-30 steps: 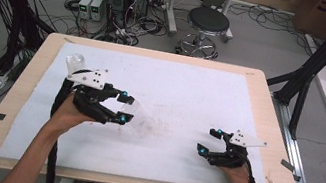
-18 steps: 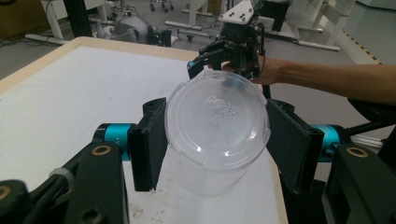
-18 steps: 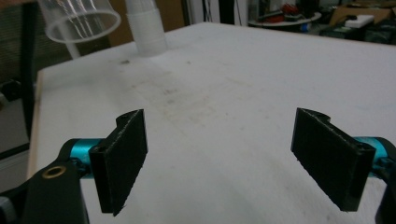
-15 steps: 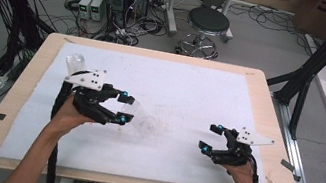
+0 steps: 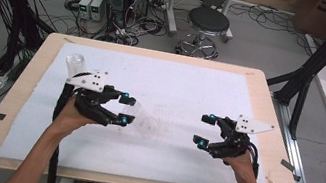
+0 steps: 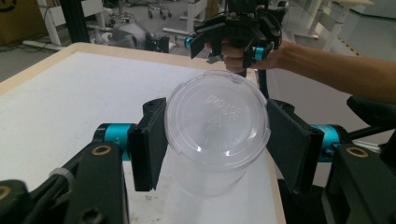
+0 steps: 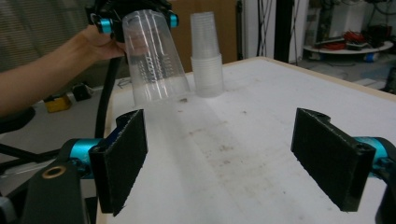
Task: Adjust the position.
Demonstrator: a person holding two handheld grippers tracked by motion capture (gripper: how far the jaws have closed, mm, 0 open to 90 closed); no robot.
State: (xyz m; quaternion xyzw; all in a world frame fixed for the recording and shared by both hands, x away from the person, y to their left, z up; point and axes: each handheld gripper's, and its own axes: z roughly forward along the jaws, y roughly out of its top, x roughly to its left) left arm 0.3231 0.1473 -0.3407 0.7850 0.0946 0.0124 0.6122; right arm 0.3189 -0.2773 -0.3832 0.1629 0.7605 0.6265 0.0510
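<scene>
Clear plastic cup [image 6: 215, 135] clamped across its body by the left gripper [image 5: 123, 110], base toward that gripper's camera, held over the white mat [image 5: 186, 90] left of centre. Right gripper [image 5: 205, 128] wide apart, nothing between the jaws, hanging well off to the right. Stack of cups [image 7: 207, 58] standing at the far left corner. Best now: keep the squeeze light to avoid buckling the thin wall, bring the empty gripper in square.

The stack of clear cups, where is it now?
The stack of clear cups stands upside down near the table's far left corner in the high view, just behind the left tongs, which grip a single clear cup.
</scene>
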